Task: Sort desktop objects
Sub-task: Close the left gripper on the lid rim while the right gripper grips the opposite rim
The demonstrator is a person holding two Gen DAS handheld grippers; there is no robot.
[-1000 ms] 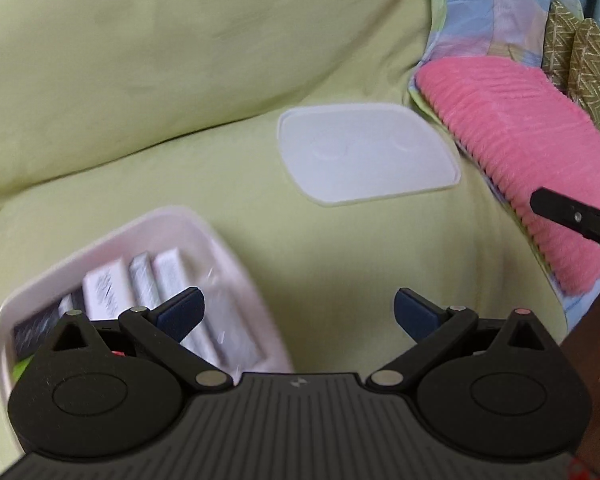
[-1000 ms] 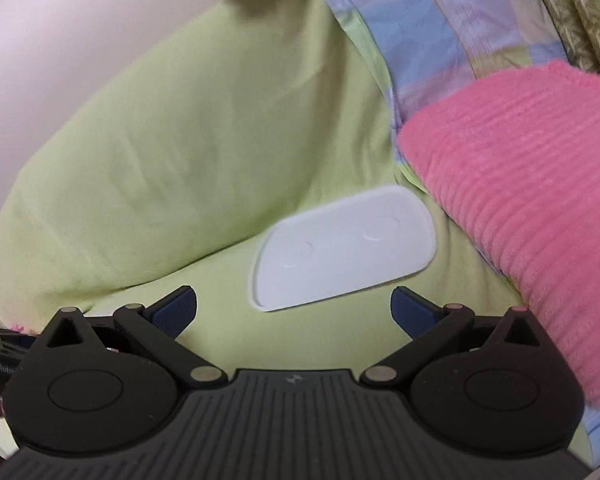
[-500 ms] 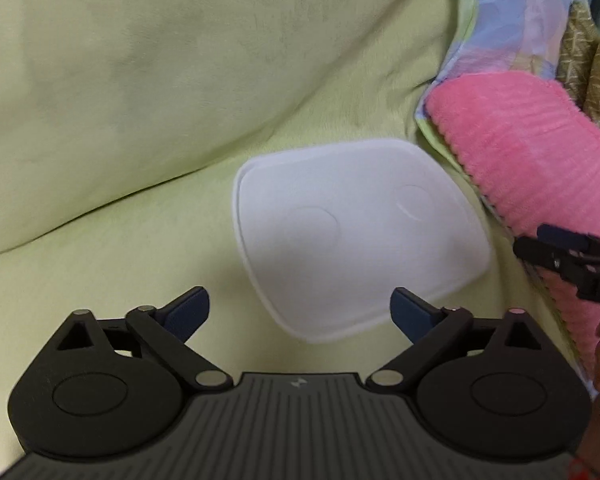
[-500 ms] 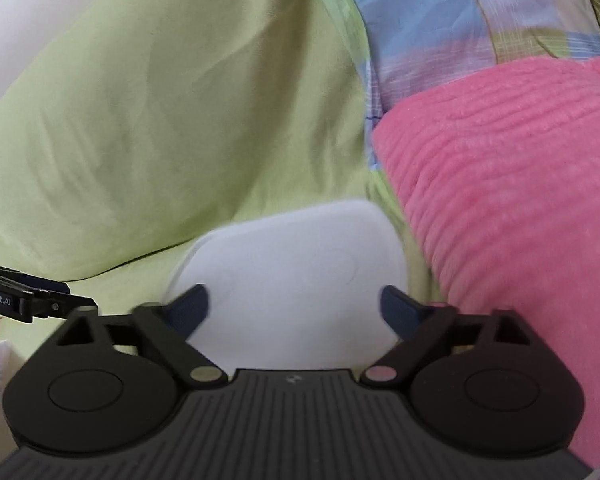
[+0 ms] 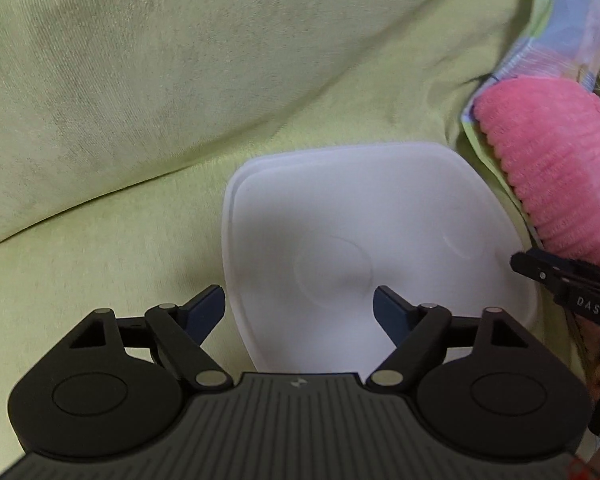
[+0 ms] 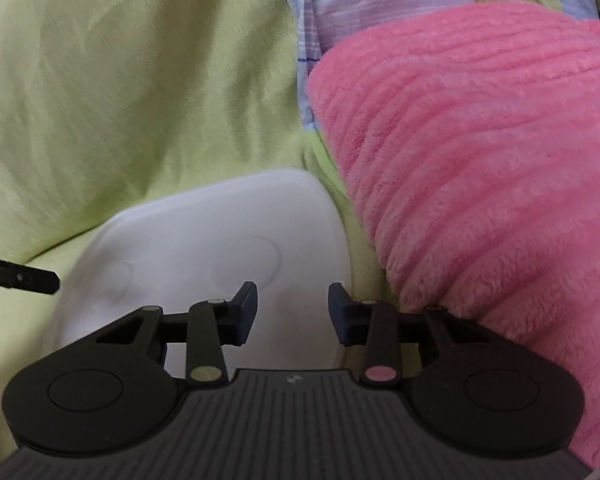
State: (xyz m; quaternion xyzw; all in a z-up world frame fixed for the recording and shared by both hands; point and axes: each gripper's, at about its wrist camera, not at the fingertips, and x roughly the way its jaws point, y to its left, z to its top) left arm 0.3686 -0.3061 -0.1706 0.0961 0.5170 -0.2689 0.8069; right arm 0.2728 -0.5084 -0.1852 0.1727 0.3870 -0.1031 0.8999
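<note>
A white plastic lid lies flat on the light green bedding, with two shallow round dimples in its top. My left gripper hovers open just above the lid's near left part, its left finger over the bedding and its right finger over the lid. From the right wrist view, the lid fills the lower middle. My right gripper is over the lid's near right part, open with a narrow gap and nothing between its fingers. The right gripper's finger pokes in at the lid's right edge.
A thick pink ribbed blanket rises right beside the lid's right edge. A pastel patchwork cloth lies behind it. A big green cushion slopes up behind the lid. The left gripper's finger shows at the far left.
Both grippers have closed in on the white lid, which now looks much bigger. The box of small items has left the left wrist view. The right gripper's fingers have narrowed.
</note>
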